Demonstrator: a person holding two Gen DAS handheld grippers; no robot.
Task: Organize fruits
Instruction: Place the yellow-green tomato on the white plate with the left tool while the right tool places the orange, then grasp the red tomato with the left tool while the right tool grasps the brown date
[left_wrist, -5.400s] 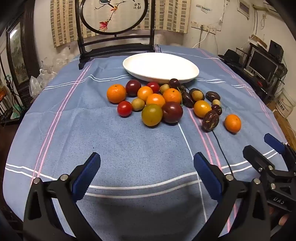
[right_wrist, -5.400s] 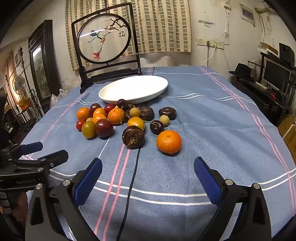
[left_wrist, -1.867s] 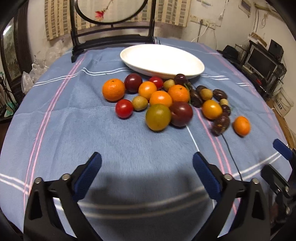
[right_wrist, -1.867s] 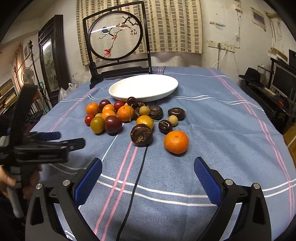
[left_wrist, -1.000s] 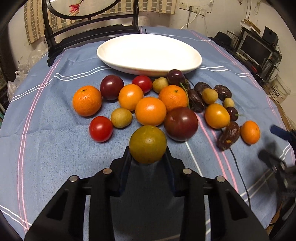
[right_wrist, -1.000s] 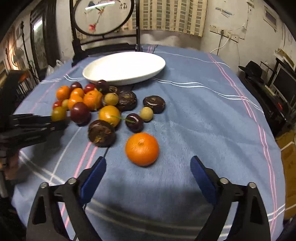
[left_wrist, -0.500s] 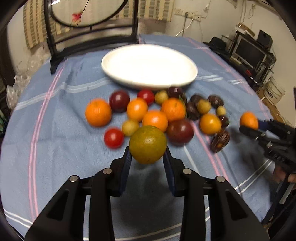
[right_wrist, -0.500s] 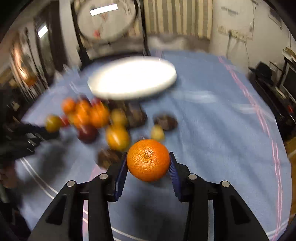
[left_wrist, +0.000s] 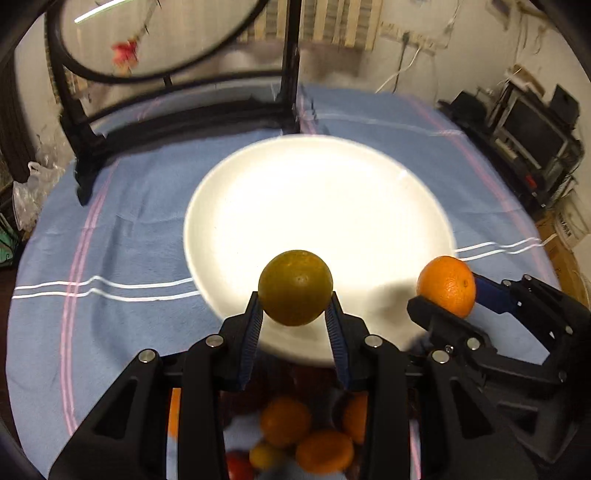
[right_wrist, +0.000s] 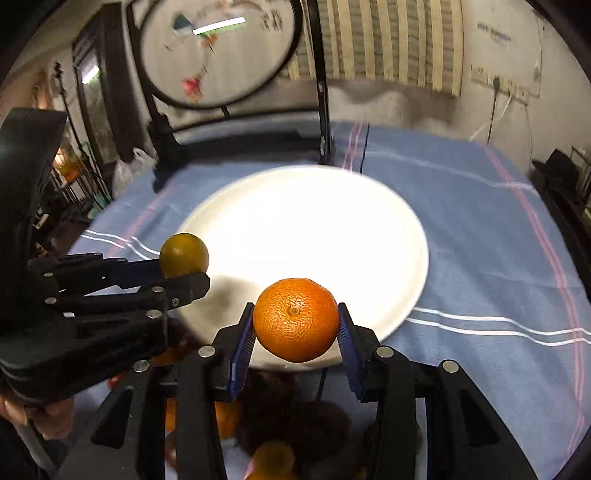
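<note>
Left tool (left_wrist: 295, 317) pinches a dull olive-green fruit (left_wrist: 294, 287); right tool (right_wrist: 295, 332) pinches a pebbled bright orange (right_wrist: 295, 319), both over the white plate (left_wrist: 332, 206).

A blue striped tablecloth (left_wrist: 129, 206) is spread over the table. A round framed screen (right_wrist: 218, 51) is seen at twelve o'clock. Striped curtains (right_wrist: 388, 40) are hung behind.

orange tangerine (right_wrist: 295, 319), olive-green fruit (left_wrist: 294, 287), seemingly plain white plate (left_wrist: 258, 206)
</note>
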